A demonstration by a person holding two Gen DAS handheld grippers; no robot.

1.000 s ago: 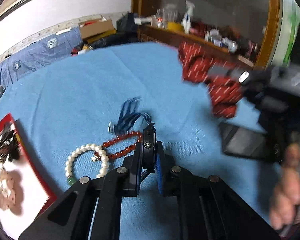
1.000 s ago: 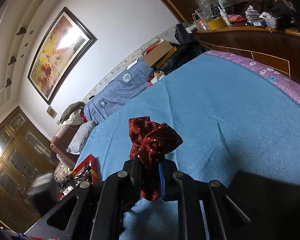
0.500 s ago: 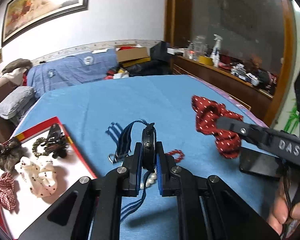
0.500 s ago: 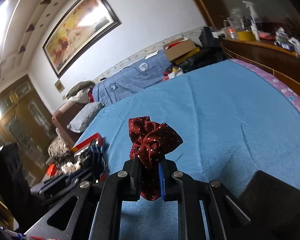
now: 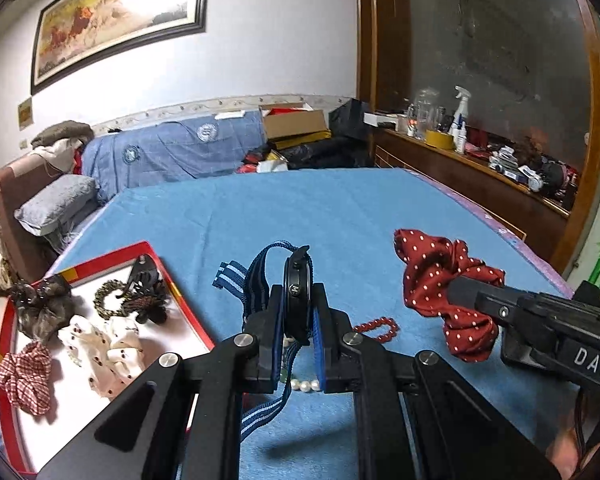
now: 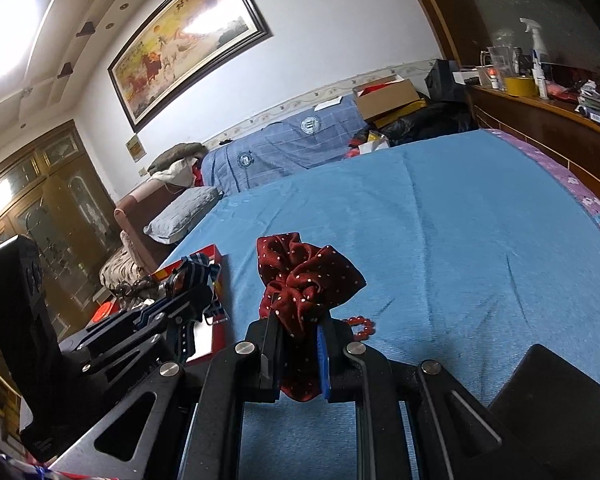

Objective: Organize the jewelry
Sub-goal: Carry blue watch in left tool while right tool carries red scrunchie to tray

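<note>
Sharp, fisheye-bent frames; ceiling light [image 6: 4,32] blows out, glaring on the painting [image 6: 188,40].

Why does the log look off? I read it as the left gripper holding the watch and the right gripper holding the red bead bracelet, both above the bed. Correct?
Not quite. The right gripper is shut on the red scrunchie, as the right wrist view shows; the bead bracelet lies on the bed. The left gripper does hold the watch.

Satiny dotted scrunchie [image 6: 310,280]; woven watch strap [image 5: 260,280]
</note>
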